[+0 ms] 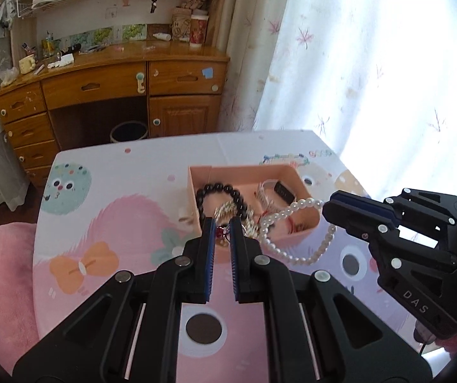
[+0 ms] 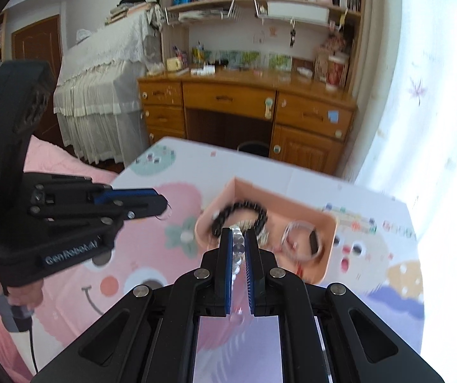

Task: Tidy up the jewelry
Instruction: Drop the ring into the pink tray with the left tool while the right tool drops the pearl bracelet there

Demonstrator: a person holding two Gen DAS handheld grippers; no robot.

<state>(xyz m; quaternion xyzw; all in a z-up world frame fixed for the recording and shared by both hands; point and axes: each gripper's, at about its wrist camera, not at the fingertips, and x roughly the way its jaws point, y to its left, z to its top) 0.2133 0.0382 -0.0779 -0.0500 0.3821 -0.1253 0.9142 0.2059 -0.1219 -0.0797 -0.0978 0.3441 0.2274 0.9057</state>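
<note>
Covering the table (image 1: 107,210), cartoon cloth; desk (image 1: 110,73) behind.

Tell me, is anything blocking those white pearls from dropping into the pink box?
Partly. The pearl string, held by the right tongs, hangs over the pink box's near corner. Inside lie a black bead bracelet and a glittery piece.

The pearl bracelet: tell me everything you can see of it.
The pearl bracelet is a loop of round, glossy white beads that look like pearls, strung closely together. It hangs in the air, pinched at one spot by the shut right gripper, and sags in a curve below it. Its low part hangs over the table in front of the pink box, and part crosses the box's near corner. In the right wrist view its beads show, blurred, between the fingers.
</note>
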